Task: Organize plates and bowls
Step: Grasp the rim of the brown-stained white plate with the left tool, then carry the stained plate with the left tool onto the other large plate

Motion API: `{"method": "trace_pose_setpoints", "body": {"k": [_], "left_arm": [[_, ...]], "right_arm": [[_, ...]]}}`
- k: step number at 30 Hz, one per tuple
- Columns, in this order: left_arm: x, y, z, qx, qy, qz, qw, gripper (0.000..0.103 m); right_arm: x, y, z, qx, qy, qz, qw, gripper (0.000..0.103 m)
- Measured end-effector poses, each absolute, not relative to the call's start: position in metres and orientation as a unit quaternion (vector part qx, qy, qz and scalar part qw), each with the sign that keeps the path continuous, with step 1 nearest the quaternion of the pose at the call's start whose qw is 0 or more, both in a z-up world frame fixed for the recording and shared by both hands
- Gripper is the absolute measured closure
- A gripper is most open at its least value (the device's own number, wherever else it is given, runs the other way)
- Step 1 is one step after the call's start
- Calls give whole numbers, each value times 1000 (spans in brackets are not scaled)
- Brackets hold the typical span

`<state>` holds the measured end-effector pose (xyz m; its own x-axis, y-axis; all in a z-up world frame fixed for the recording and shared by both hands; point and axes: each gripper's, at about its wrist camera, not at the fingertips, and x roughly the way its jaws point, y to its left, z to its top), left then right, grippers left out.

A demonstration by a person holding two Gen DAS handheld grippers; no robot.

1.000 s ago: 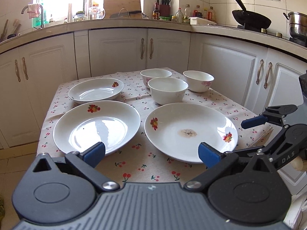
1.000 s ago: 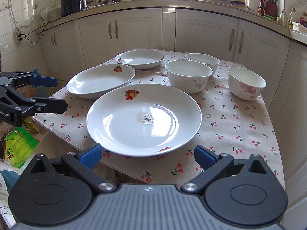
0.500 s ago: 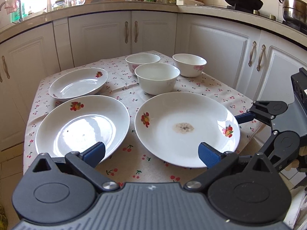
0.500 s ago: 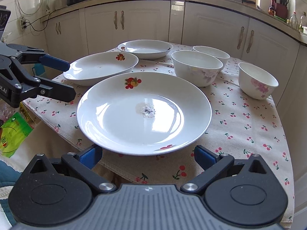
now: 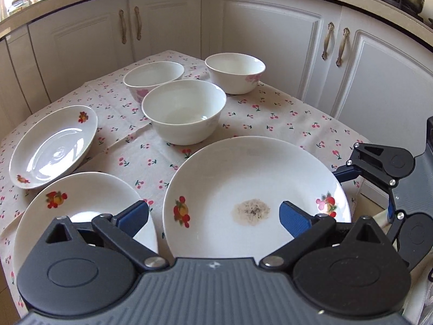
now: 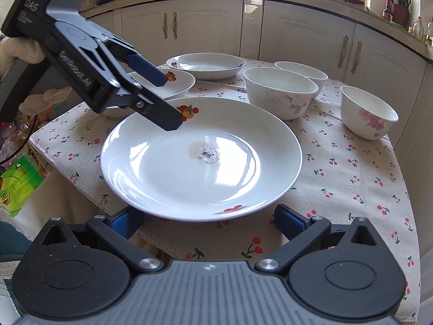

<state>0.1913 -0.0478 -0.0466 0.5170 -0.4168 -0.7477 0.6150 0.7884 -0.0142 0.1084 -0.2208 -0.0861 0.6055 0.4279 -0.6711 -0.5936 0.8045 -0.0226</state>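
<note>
Overhead, left gripper [image 6: 167, 103] above soiled plate [image 6: 173, 178]

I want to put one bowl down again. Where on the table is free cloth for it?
Bare tablecloth lies right of the big plate, below the small bowl. The far left is crowded: two plates, and, sit close together.

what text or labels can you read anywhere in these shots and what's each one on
"DAS": on the upper body of the left gripper, seen from the right wrist view.
"GenRobot.AI": along the side of the same gripper's body.
Small print under "DAS": too blurred to read.
Green packet beside the table: printing too blurred to read.
Bottles on the counter: labels too small to read.
Plates and bowls: only fruit and flower patterns, no text.
</note>
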Motion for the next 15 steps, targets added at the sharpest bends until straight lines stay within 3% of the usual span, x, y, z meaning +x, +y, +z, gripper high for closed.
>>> {"method": "trace_pose_setpoints", "body": {"k": [10, 15], "left_arm": [[239, -71, -60, 169, 447, -345, 808, 4], [250, -77, -69, 178, 484, -363, 776, 13]], "right_arm": [[104, -222, -89, -119, 323, 286, 894, 0], [103, -222, -89, -118, 322, 284, 896, 0]]}}
